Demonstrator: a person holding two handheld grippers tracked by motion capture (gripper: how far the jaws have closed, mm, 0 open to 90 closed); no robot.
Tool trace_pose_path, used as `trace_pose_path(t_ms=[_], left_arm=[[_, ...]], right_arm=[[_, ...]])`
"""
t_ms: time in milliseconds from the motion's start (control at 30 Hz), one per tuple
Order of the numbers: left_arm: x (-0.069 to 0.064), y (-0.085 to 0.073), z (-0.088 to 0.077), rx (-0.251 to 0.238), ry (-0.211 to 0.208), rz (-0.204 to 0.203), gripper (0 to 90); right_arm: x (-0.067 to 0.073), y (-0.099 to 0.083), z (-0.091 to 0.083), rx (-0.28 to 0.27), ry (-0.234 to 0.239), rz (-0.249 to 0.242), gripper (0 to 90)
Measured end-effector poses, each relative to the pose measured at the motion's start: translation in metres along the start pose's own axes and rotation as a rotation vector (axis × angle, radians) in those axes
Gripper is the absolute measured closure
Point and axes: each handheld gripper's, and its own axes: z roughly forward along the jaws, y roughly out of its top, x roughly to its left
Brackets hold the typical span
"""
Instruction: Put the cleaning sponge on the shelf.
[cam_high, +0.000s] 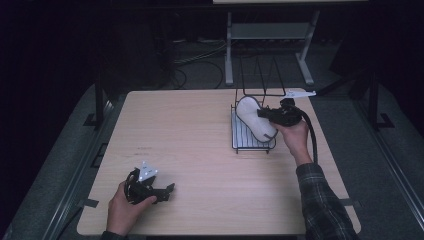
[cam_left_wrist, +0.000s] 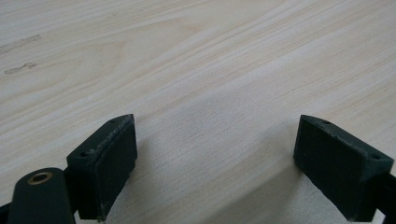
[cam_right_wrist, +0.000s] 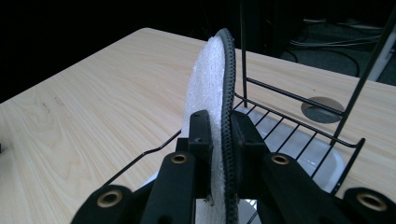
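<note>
A flat white disc (cam_high: 253, 126) with a dark rim stands on edge, tilted, over a black wire rack (cam_high: 239, 141) at the table's back right. My right gripper (cam_high: 263, 114) is shut on its edge. In the right gripper view the disc (cam_right_wrist: 203, 88) rises edge-on between the two pads (cam_right_wrist: 201, 135), and the rack's wires (cam_right_wrist: 289, 95) lie just behind and below it. My left gripper (cam_high: 169, 190) rests near the front left of the table, far from the rack. Its jaws stand wide apart (cam_left_wrist: 215, 158) over bare wood with nothing between them.
The light wooden table (cam_high: 190, 130) carries the rack, which has tall upright wire loops (cam_high: 264, 75) at its back. A white tray (cam_right_wrist: 322, 163) lies under the rack. A round grey cable hole (cam_right_wrist: 322, 109) sits in the tabletop behind it. Dark floor and a metal stand lie beyond.
</note>
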Motion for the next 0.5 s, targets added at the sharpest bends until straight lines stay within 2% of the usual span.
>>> trace_pose_path(t_ms=[100, 233, 500], left_arm=[[0.0, 0.0, 0.0, 0.0, 0.0, 0.0, 12.6], [0.0, 0.0, 0.0, -0.001, 0.0, 0.0, 12.6], [0.0, 0.0, 0.0, 0.0, 0.0, -0.001, 12.6]], right_arm=[[0.0, -0.001, 0.006, 0.01, 0.011, 0.02, 80.0], [-0.002, -0.004, 0.012, 0.02, 0.016, 0.022, 79.7], [-0.008, -0.007, 0.018, 0.008, -0.013, 0.039, 76.6]])
